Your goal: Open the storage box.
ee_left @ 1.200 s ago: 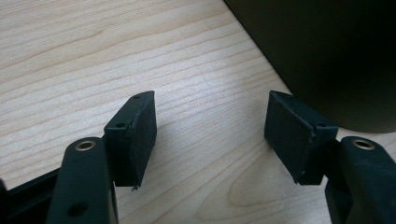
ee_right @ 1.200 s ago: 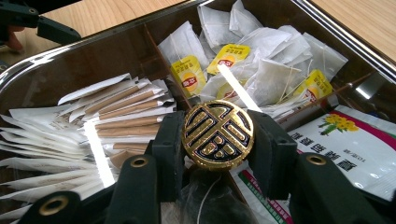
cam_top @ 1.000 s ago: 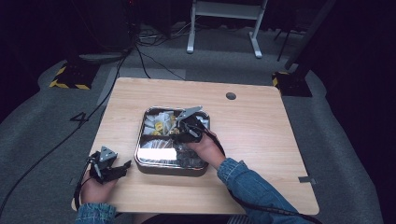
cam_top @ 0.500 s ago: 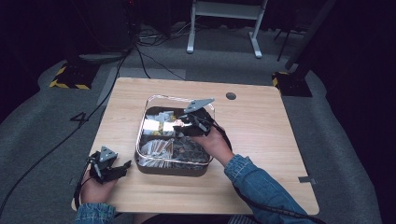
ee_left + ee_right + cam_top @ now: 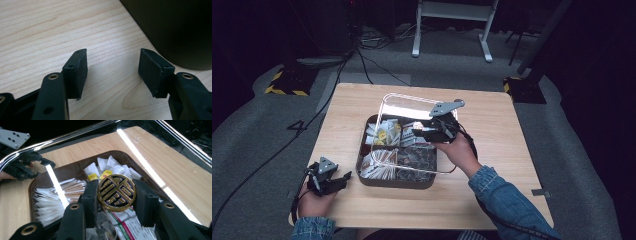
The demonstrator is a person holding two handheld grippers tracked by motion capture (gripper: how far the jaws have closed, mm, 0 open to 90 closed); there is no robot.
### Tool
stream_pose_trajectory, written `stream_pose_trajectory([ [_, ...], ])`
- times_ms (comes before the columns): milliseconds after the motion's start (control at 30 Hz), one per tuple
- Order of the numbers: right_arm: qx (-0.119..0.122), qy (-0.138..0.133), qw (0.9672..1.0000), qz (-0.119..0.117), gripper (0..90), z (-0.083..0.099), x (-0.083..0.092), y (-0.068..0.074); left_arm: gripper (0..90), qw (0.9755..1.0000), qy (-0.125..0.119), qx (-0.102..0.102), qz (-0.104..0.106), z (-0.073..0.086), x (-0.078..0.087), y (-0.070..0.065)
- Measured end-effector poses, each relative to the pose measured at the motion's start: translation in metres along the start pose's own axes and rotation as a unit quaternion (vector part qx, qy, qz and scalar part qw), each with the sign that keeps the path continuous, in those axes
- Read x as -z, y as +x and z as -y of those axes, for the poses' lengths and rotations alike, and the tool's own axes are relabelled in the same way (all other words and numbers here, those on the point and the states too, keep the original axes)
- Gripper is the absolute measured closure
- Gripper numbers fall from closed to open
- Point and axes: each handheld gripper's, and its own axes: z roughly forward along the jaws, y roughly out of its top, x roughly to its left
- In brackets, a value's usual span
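A dark compartmented box [image 5: 394,181] stands mid-table, holding white sachets [image 5: 379,162] and yellow-tagged tea bags [image 5: 387,134]. My right gripper [image 5: 423,132] is shut on the round gold knob [image 5: 116,192] of the box's clear lid [image 5: 412,96] and holds the lid tilted above the box. Under the lid's shiny rim [image 5: 75,133], the box's brown rim [image 5: 75,167] and the sachets [image 5: 52,200] show through. My left gripper [image 5: 343,178] rests on the wood left of the box. It [image 5: 112,67] is open, its jaws have just been closing a little, and nothing is between them. The box wall [image 5: 180,30] rises close by.
Bare wooden table [image 5: 497,125] spreads to the right of the box and along the front edge. On the grey floor behind stand a white metal frame [image 5: 452,10] and loose black cables [image 5: 362,55]. A sleeved forearm [image 5: 507,200] crosses the front right.
The right gripper has risen with the clear lid, which lay flat on the box a second ago and now hangs tilted above it. The left gripper stays put.
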Motion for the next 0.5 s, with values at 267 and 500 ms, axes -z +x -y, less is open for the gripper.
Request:
stream_pose_trajectory([
  [267,0.012,0.000,0.9997,0.022,58.9,0.012,0.025,-0.014,40.6,0.9998,-0.019,0.007,-0.003,-0.001,0.006,0.002],
  [500,0.009,0.005,0.9991,0.041,58.9,0.026,0.046,-0.029,40.5,0.9997,-0.025,0.008,-0.004,-0.003,0.009,0.000],
])
